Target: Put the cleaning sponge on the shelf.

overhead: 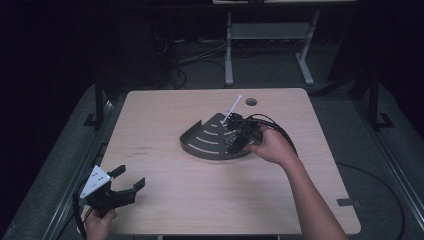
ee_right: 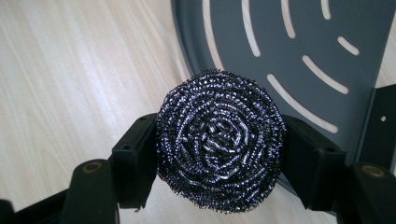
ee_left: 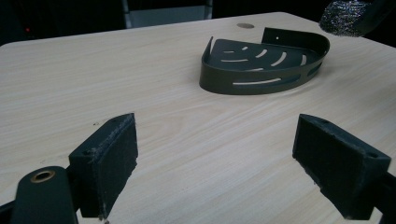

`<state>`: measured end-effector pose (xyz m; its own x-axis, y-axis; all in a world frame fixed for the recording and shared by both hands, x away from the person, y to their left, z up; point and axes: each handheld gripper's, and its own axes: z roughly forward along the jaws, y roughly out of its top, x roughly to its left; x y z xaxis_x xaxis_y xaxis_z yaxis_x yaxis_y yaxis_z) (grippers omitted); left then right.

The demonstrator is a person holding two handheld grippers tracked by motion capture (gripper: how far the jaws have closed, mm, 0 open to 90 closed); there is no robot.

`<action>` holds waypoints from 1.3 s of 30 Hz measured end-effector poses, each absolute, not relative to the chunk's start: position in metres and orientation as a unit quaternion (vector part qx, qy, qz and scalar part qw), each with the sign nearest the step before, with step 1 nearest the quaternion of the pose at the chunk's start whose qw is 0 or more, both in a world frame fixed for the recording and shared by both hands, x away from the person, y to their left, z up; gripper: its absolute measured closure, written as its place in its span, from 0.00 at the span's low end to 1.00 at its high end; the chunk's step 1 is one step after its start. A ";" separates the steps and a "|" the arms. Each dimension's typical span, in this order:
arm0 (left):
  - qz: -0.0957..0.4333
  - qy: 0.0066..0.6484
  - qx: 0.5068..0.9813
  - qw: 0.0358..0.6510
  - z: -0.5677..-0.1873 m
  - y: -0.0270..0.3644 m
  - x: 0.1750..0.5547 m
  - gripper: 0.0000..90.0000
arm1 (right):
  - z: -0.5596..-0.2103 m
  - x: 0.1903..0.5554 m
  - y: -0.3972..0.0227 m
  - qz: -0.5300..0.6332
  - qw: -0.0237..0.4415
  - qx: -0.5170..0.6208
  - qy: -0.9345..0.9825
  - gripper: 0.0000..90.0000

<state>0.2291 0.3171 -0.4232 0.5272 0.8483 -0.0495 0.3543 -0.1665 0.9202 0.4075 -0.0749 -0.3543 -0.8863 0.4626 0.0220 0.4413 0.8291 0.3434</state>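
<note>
Right tongs (ee_right: pixel 219 154), arm stretched forward across the wooden counter (overhead: pixel 165 200), grip a steel scouring ball (ee_right: pixel 220 145) above the dark slotted corner tray's (overhead: pixel 206 140) edge. Left tongs (overhead: pixel 128 182) rest spread open at the near-left corner.

Bare tabletop (overhead: pixel 165 200) beside slotted caddy (overhead: pixel 210 142)

Three cameras, one table (overhead: pixel 165 200)
High view looked down from above; both gripper views sat low and close, sharing the corner rack (overhead: pixel 210 142).
</note>
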 end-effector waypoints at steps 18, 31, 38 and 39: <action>0.250 0.415 0.724 0.491 -0.424 0.317 0.230 0.15 | -0.361 0.425 -0.064 0.158 0.022 0.245 0.956 0.36; 0.250 0.415 0.721 0.496 -0.423 0.317 0.229 0.15 | -0.372 0.447 -0.057 0.160 0.020 0.269 0.950 0.35; 0.249 0.415 0.722 0.495 -0.423 0.317 0.230 0.15 | -0.380 0.454 -0.055 0.157 0.028 0.277 0.948 0.35; 0.249 0.415 0.722 0.495 -0.423 0.317 0.230 0.15 | -0.381 0.454 -0.054 0.155 0.029 0.277 0.948 0.35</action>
